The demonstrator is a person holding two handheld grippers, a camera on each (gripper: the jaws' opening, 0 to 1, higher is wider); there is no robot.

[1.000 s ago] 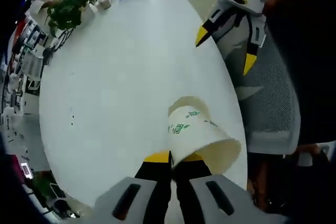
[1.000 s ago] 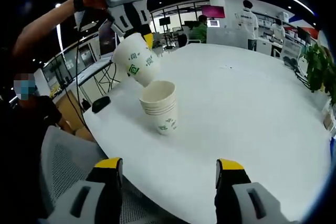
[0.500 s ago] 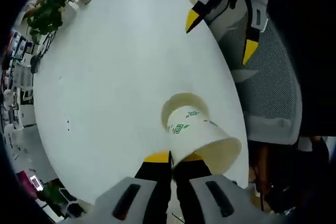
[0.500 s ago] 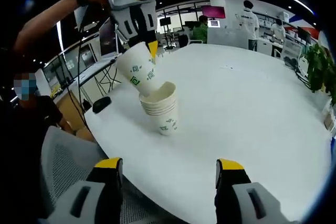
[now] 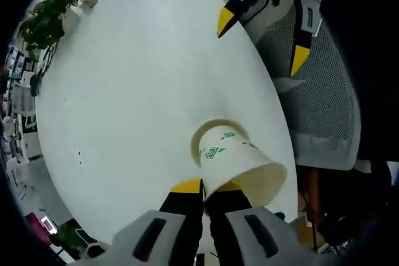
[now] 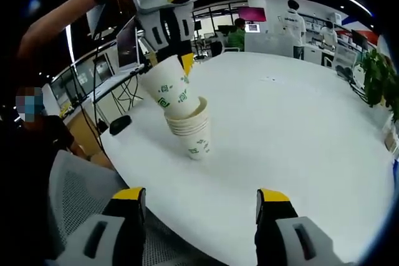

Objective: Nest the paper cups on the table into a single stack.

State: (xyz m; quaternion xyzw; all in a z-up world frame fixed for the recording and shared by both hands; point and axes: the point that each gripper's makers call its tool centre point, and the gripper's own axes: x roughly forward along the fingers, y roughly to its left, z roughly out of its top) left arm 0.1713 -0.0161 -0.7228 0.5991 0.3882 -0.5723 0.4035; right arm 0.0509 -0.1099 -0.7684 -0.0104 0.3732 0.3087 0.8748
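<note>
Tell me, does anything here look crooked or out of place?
Only slightly. The paper cup held by the left claw is going into the stack at a tilt, its base just inside the top rim, not yet seated. The stack itself stands upright on the white table; nothing looks spilled or crushed.

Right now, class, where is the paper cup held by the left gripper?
In the right gripper view, the held cup sits upper left, its base entering the stack near the table edge.

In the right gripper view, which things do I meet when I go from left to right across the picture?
Person's arm → left gripper with its cup → cup stack → bare table → plant.
</note>
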